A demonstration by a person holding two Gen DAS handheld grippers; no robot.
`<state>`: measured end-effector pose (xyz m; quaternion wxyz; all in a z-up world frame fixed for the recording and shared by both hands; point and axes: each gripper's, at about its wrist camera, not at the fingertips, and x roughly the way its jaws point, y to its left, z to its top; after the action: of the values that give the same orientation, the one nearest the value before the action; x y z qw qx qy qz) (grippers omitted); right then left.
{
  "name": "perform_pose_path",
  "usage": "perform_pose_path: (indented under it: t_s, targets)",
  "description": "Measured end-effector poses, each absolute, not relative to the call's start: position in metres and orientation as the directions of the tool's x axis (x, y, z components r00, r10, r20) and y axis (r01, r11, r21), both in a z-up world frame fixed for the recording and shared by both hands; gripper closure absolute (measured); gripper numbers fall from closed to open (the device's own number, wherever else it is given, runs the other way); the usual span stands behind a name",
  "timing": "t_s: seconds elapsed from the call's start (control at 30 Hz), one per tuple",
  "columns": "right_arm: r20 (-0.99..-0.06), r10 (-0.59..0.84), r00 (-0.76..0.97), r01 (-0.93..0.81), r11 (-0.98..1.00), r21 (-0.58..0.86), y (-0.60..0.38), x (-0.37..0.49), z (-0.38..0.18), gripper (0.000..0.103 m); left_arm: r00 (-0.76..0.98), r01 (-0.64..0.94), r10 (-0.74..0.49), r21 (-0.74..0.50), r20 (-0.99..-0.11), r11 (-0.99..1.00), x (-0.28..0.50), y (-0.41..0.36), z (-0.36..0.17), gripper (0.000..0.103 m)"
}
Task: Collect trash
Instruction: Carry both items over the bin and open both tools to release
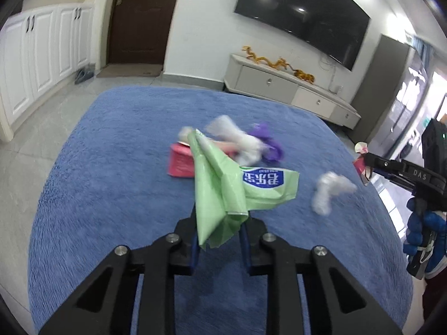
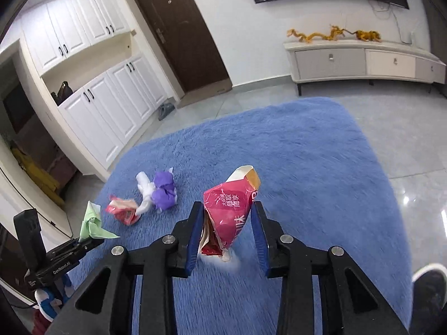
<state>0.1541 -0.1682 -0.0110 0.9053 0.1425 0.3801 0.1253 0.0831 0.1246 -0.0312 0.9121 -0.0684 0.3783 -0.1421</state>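
My left gripper (image 1: 219, 220) is shut on a light green wrapper (image 1: 223, 189) and holds it above the blue rug (image 1: 111, 167); the wrapper also shows in the right wrist view (image 2: 93, 222). My right gripper (image 2: 227, 223) is shut on a red snack bag (image 2: 230, 215), lifted off the rug; it shows at the right edge of the left wrist view (image 1: 361, 162). On the rug lie a red packet (image 1: 180, 164) (image 2: 123, 209), crumpled white tissue (image 1: 240, 139) (image 2: 145, 192), a purple wad (image 1: 269, 145) (image 2: 164, 191) and another white wad (image 1: 328, 191).
A TV cabinet (image 1: 290, 89) with golden dragon ornaments (image 1: 279, 62) stands beyond the rug under a wall TV (image 1: 304, 14). White cupboards (image 2: 106, 100) and a brown door (image 2: 181, 30) are at the left. A shoe (image 2: 428, 282) is at the rug's right edge.
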Motion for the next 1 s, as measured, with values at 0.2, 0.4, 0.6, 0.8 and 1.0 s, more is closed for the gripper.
perform_pose_path:
  t_s: [0.2, 0.4, 0.6, 0.8, 1.0]
  targets:
    - [-0.636, 0.33, 0.697, -0.035, 0.902, 0.43, -0.21, 0.108, -0.012, 0.069, 0.661, 0.285, -0.355, -0.217, -0.661, 0.934, 0.053, 0.084, -0.018, 0.081]
    - [-0.603, 0.264, 0.753, 0.045, 0.893, 0.447, -0.259, 0.06, 0.0, 0.069, 0.642, 0.355, -0.398, -0.206, -0.655, 0.912, 0.032, 0.046, -0.002, 0.081]
    - [-0.595, 0.175, 0.784, 0.15, 0.877, 0.456, -0.312, 0.019, -0.001, 0.069, 0.587, 0.479, -0.477, -0.195, -0.654, 0.856, 0.013, -0.02, 0.007, 0.081]
    - [-0.622, 0.078, 0.779, 0.267, 0.856, 0.442, -0.361, -0.016, -0.017, 0.069, 0.506, 0.573, -0.547, -0.215, -0.666, 0.791, 0.009, -0.09, 0.009, 0.081]
    - [-0.666, 0.007, 0.746, 0.385, 0.811, 0.44, -0.412, -0.048, -0.049, 0.069, 0.423, 0.667, -0.583, -0.197, -0.694, 0.718, 0.009, -0.178, 0.008, 0.081]
